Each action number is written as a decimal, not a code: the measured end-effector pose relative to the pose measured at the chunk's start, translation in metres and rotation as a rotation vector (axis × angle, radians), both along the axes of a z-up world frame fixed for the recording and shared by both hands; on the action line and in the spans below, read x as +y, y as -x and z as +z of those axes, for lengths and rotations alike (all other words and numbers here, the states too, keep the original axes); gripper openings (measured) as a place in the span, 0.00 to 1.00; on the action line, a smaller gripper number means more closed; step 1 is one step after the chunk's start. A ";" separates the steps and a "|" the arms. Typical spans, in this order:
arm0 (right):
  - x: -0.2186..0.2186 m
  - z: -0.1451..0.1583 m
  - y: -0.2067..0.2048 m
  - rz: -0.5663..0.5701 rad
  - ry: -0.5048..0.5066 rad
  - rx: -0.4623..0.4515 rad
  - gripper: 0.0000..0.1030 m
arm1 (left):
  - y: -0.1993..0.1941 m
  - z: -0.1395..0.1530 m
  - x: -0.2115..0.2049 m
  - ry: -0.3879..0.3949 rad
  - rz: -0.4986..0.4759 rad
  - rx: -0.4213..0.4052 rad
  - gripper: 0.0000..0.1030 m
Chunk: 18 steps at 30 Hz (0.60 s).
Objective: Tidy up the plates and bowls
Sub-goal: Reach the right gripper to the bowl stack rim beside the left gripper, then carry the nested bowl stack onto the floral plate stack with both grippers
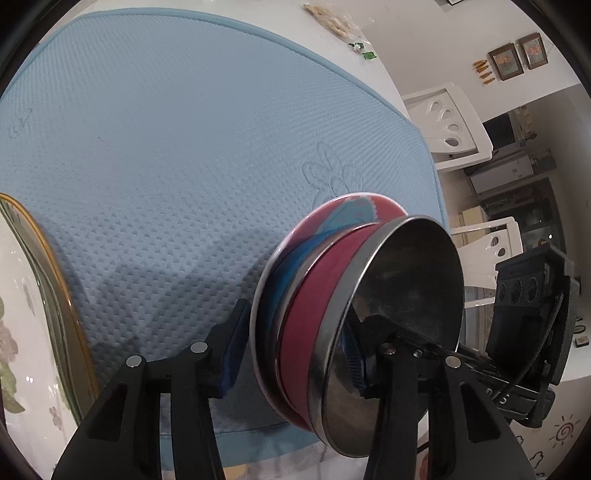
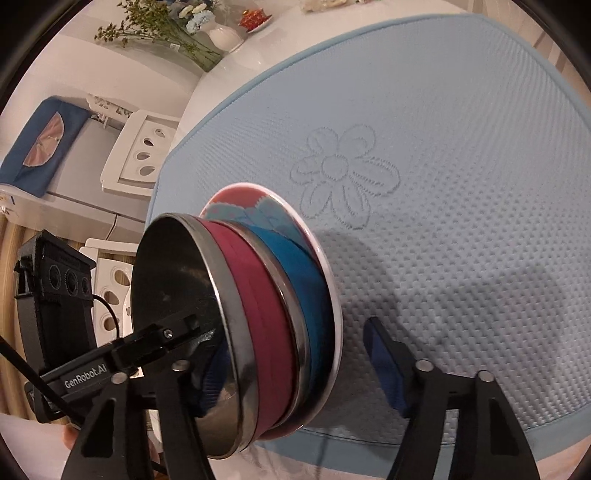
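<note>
The stack (image 1: 332, 295) comprised a steel-lined red bowl (image 1: 306, 314) nested in a blue bowl (image 2: 295, 280), both seated on a red-and-blue patterned plate (image 1: 354, 210) with a white rim. It sat over the near edge of a light-blue textured mat (image 1: 166, 129) covering the white desk (image 1: 288, 22), and it appeared tilted in both wrist views. Whether its lower edge rested on the mat could not be determined. The left gripper (image 1: 306, 325) pinched the stack: one finger reached inside the red bowl, and the other blue pad (image 1: 236, 347) lay against the underside of the plate. The right gripper (image 2: 295, 339) straddled the same stack with its fingers spread. One finger stood inside the red bowl, while the other pad (image 2: 384, 365) stood apart from the plate's underside with bare mat visible in the gap. Both inner fingers occupied the bowl side by side. A second item, a gold-rimmed floral plate (image 1: 44, 295), lay at the left edge of the left wrist view, beside the mat. White chairs (image 1: 450, 125) stood beyond the desk.
</note>
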State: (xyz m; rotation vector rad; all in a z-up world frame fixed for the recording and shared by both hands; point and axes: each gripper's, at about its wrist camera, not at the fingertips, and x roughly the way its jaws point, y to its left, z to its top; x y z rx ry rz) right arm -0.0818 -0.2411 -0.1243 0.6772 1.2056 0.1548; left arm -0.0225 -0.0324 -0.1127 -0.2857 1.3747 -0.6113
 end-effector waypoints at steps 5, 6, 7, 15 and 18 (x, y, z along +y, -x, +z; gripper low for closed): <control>0.007 -0.001 0.001 0.025 0.011 -0.013 0.50 | 0.004 0.004 -0.004 -0.023 -0.016 -0.043 0.42; 0.008 0.001 0.001 0.034 0.026 -0.017 0.50 | 0.006 0.007 -0.006 -0.036 -0.029 -0.062 0.42; 0.012 0.004 0.001 0.053 0.058 -0.028 0.50 | 0.008 0.009 -0.008 -0.049 -0.039 -0.077 0.42; 0.011 0.016 0.002 0.091 0.137 -0.034 0.50 | 0.016 0.025 -0.007 -0.037 0.018 -0.102 0.41; 0.010 0.028 0.003 0.094 0.141 -0.049 0.50 | 0.020 0.042 -0.002 -0.032 0.059 -0.131 0.41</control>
